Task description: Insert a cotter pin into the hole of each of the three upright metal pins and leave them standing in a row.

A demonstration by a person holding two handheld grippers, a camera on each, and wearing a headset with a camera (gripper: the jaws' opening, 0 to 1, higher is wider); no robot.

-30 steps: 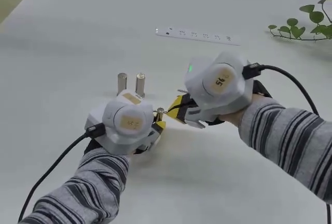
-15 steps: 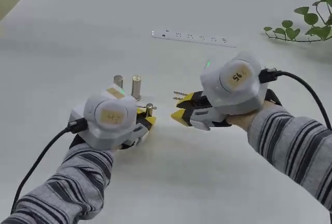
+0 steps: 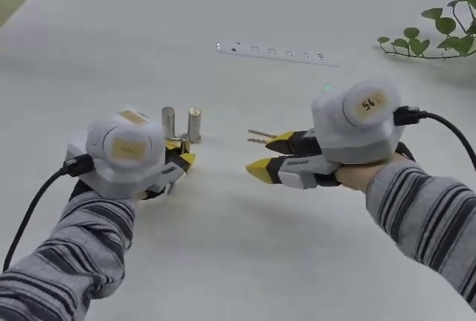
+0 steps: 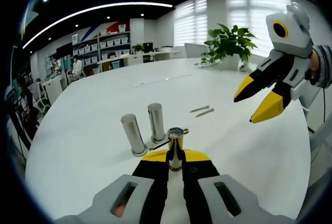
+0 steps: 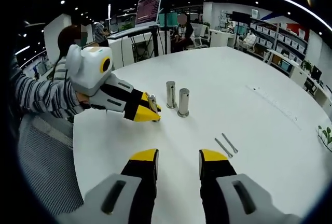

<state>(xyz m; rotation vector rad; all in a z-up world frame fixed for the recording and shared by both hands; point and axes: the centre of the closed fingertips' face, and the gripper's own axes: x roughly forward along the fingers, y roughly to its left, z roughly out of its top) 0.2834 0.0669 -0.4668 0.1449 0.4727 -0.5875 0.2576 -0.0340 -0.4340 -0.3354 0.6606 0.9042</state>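
My left gripper (image 3: 181,157) is shut on an upright metal pin (image 4: 176,145) that has a cotter pin (image 4: 157,144) through its hole. It holds the pin low over the white table, just in front of two bare metal pins (image 3: 168,122) (image 3: 194,124) that stand side by side. In the left gripper view these two pins (image 4: 133,134) (image 4: 156,122) rise right behind the held one. My right gripper (image 3: 265,155) hangs open to the right with nothing between its jaws. Two loose cotter pins (image 3: 260,137) lie on the table beside its tips.
A white power strip (image 3: 279,52) lies across the far side of the table (image 3: 245,254). A green plant (image 3: 439,31) trails in at the far right corner. Cables run back from both grippers. People sit at desks beyond the table in the right gripper view.
My right gripper has let go of the cotter pin, drawn back to the right and stands open. My left gripper has carried the pinned metal pin left, up to the two standing pins.
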